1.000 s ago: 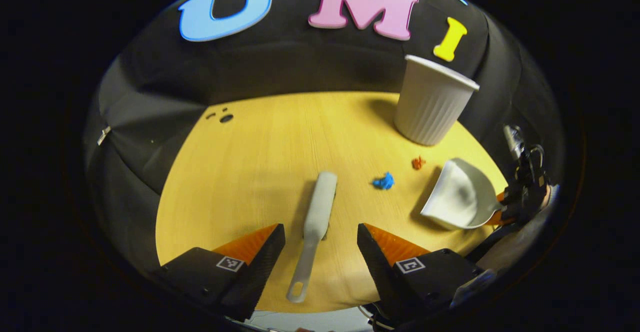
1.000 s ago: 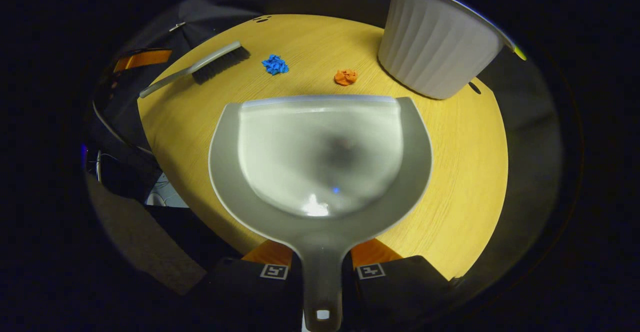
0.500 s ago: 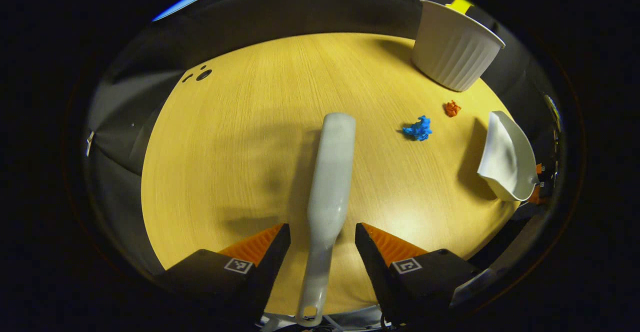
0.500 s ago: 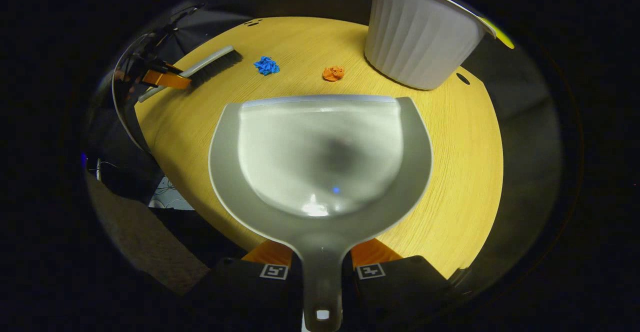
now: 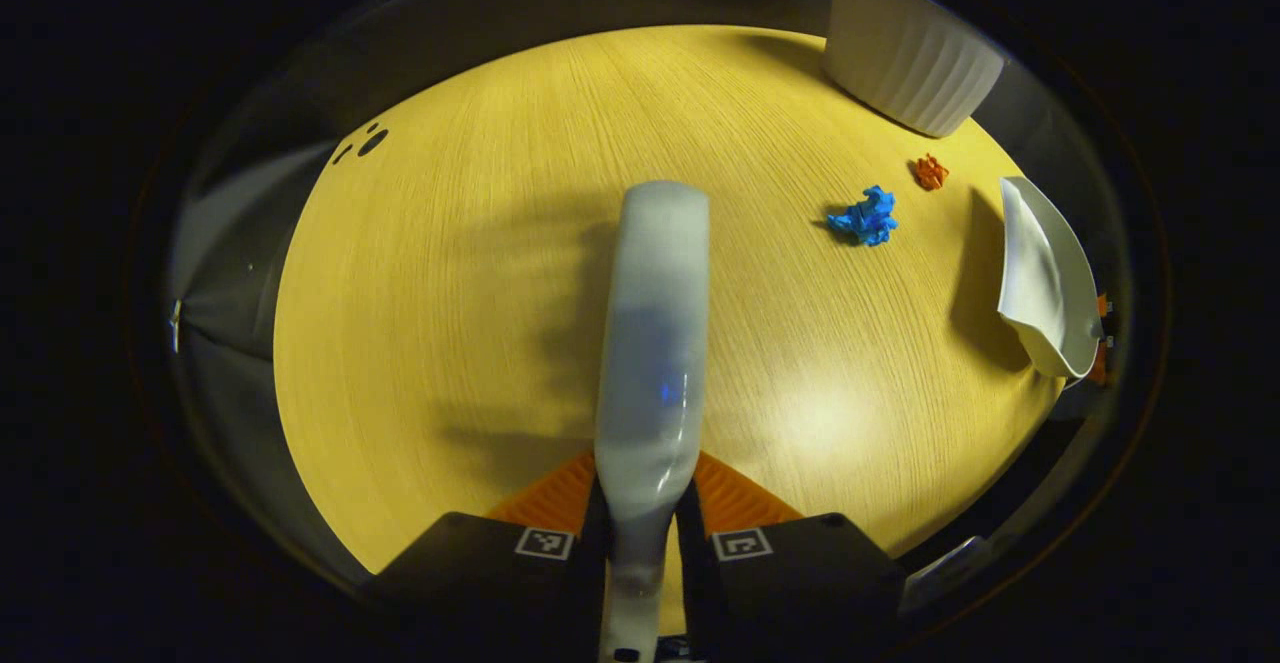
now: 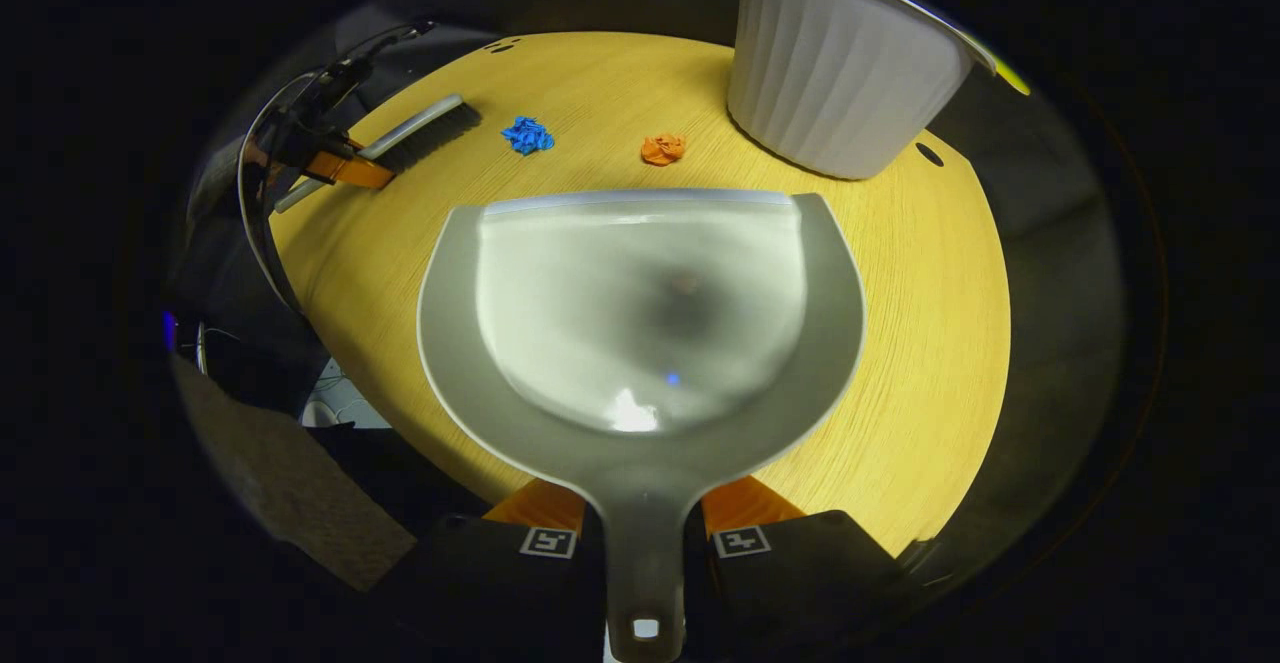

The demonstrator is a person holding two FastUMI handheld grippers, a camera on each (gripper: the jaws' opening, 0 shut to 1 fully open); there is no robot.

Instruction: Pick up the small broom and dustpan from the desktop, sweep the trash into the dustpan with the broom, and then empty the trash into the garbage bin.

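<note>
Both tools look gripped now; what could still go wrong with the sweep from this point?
1. The left gripper pinches the grey plastic broom at its narrow handle neck, so it might twist under sweeping pressure.
2. The crumpled blue paper scrap and orange paper scrap lie apart; one stroke could miss or scatter one.
3. The grey plastic dustpan, held by the right gripper, sits near the white ribbed bin and could bump it.
</note>
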